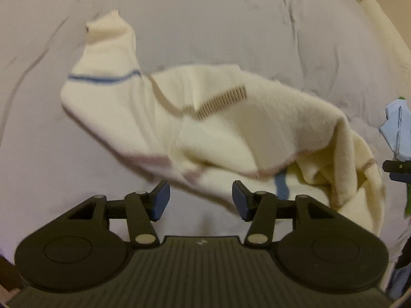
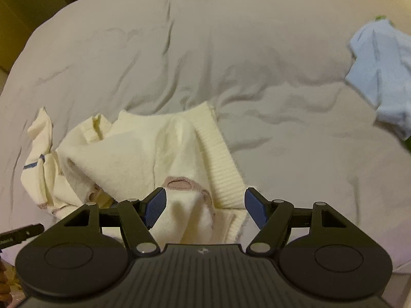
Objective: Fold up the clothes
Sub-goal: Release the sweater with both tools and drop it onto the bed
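Between the spread blue pads of the left gripper point(image 1: 201, 200) lay only a thin edge of the cream sweater point(image 1: 231, 128), and the pads pressed on nothing; the jaws stood apart. The right gripper point(image 2: 205, 206) also stood apart, a soft fold of the same sweater point(image 2: 154, 159) lying loosely between its pads without being pinched. Just ahead of the right gripper ran the pinkish neck trim point(image 2: 179, 182) and a ribbed hem band point(image 2: 218, 159); ahead of the left gripper the garment lay crumpled, with a ribbed tan patch point(image 1: 223, 101) at its middle and a sleeve with a blue stripe point(image 1: 102, 79) reaching away to the left. Farther off stretched the rumpled grey bedsheet point(image 2: 231, 51), and far to the right of both grippers sat a light blue garment point(image 2: 380, 77). The sweater seemed just laid down, unfolded; the next move likely called for pinching two edges and spreading it flat.
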